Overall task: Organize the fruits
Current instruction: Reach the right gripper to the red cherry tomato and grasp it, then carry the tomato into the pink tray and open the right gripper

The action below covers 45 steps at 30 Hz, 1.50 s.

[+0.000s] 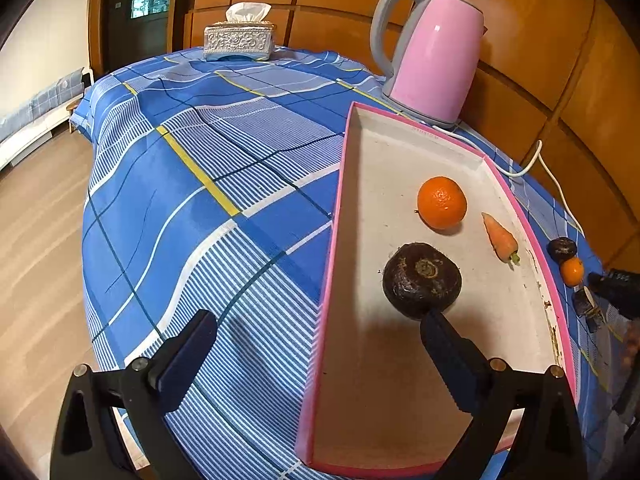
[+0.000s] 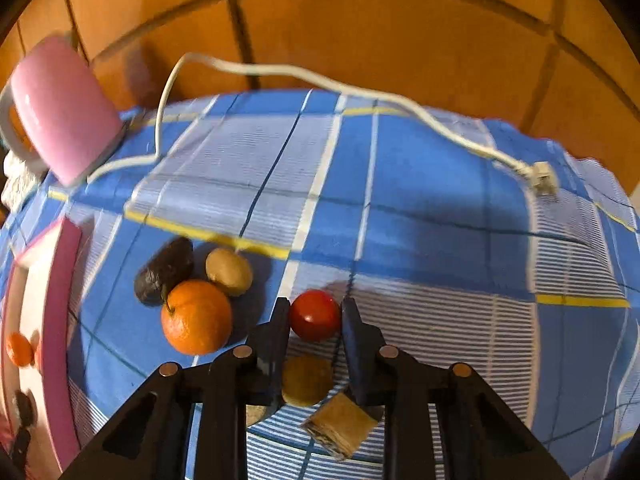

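Right wrist: right gripper (image 2: 315,314) tight on red tomato (image 2: 315,315).

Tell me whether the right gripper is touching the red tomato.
Touching. The right wrist view shows the right gripper closed on the red tomato, both pads pressed against its sides.

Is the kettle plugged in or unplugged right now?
Unplugged. In the right wrist view the pink kettle's white cord runs across the checked tablecloth and its plug lies loose there, in no socket.
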{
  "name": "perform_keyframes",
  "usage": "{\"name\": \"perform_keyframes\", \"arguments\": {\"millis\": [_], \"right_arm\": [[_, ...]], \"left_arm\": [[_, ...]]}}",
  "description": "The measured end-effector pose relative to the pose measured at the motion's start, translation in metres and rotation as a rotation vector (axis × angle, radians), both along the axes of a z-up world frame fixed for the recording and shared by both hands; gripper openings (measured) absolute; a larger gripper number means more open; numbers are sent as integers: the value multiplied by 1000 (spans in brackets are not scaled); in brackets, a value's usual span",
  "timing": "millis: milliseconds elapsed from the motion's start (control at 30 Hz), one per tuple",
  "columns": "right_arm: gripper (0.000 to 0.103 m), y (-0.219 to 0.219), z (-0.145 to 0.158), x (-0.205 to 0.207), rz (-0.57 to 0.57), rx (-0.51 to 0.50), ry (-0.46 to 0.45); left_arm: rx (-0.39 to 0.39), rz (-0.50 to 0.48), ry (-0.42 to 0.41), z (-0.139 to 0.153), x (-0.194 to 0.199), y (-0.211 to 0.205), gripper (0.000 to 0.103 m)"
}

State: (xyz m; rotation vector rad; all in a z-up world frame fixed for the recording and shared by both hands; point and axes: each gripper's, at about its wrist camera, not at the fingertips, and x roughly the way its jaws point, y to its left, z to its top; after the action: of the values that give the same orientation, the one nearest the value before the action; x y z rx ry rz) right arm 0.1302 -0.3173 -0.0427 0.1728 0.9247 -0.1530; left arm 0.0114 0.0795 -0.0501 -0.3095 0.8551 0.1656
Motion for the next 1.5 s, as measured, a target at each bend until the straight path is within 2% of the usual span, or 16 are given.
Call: {"name": "perform_keyframes", "arguments": {"millis": [100, 300, 500, 667, 767, 867, 1033, 1233, 1300, 1500], "right_arm": [[25, 3, 20, -12, 3, 28, -61], [25, 41, 43, -52, 179, 64, -135], [25, 113, 30, -73, 414, 88, -97], [25, 164, 18, -78, 517, 72, -77], [28, 178, 14, -74, 508, 38, -78], [28, 175, 18, -72, 489, 92, -83], [25, 192, 27, -80, 549, 100, -121], [29, 211, 22, -78, 593, 117, -97], [32, 211, 22, -80, 593, 127, -100], [32, 193, 25, -87, 538, 146, -115]], "left_arm": [[1, -1, 3, 0, 0, -1, 102], [1, -9, -2, 2, -2, -3, 102], [-4, -11, 2, 2, -4, -4, 102], [-4, -9, 1, 3, -5, -4, 102], [-4, -9, 1, 3, -6, -4, 102], [-5, -8, 3, 2, -5, -4, 102], [-3, -9, -2, 4, -6, -5, 102], [-6, -8, 3, 3, -6, -4, 102], [-7, -6, 3, 3, -6, -4, 102], [-4, -10, 1, 4, -6, -5, 102]]}}
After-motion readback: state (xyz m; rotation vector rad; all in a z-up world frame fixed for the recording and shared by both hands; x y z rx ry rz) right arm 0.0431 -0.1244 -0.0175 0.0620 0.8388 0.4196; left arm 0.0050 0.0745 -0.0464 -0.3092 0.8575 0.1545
